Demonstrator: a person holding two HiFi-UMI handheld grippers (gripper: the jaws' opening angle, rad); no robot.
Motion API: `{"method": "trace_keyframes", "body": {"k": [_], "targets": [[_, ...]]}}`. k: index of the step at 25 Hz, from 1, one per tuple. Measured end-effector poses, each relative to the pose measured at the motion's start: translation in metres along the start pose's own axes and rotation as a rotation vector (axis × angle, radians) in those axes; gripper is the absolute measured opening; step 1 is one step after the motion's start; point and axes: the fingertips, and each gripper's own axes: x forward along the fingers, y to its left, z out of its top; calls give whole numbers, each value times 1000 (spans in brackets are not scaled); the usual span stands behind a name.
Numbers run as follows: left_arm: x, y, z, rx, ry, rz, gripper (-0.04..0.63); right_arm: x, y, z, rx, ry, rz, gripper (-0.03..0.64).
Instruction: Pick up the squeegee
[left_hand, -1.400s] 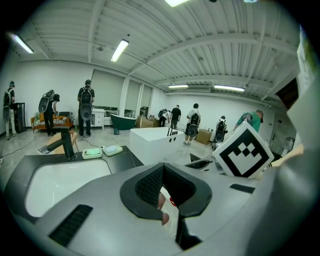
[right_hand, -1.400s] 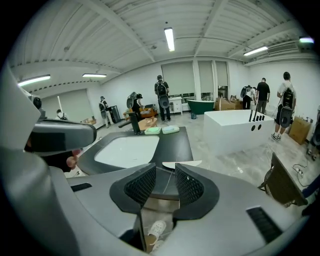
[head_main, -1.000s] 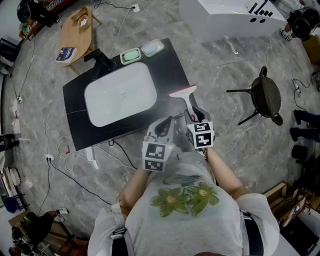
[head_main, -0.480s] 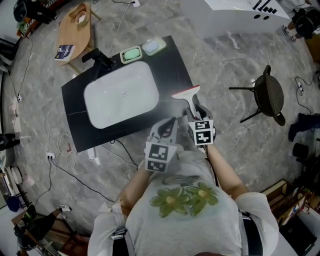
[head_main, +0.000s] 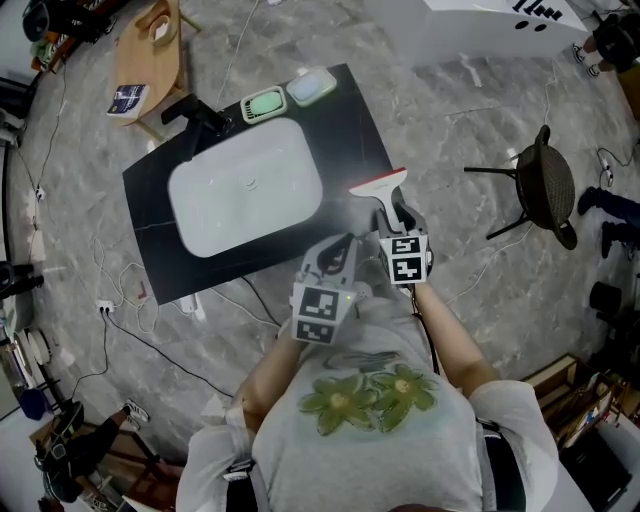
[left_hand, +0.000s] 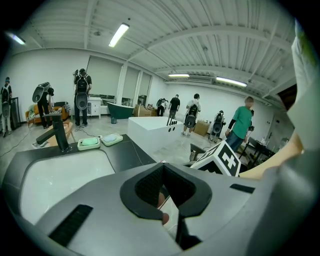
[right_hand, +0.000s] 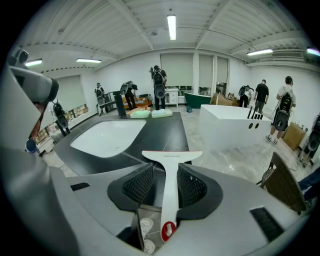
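Head view from above: right gripper (head_main: 393, 218) holds a white squeegee (head_main: 378, 184) in the air, just past the right edge of a black counter (head_main: 350, 120). Left gripper (head_main: 335, 252) sits close beside it. Left gripper view: jaws pressed together, nothing between them. Right gripper view: jaws clenched on the squeegee's handle, blade lying crosswise beyond the tips.

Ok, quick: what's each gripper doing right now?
Left gripper: closed, nothing in it.
Right gripper: closed on the squeegee, gripping its handle.
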Motion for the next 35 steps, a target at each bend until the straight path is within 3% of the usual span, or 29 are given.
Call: {"method": "trace_keyframes", "body": {"k": [27, 35], "targets": [[4, 18, -4, -38, 30, 14, 9, 41, -14, -22, -9, 24, -59, 143], [5, 20, -4, -36, 32, 14, 9, 41, -12, -24, -14, 20, -54, 109]]}}
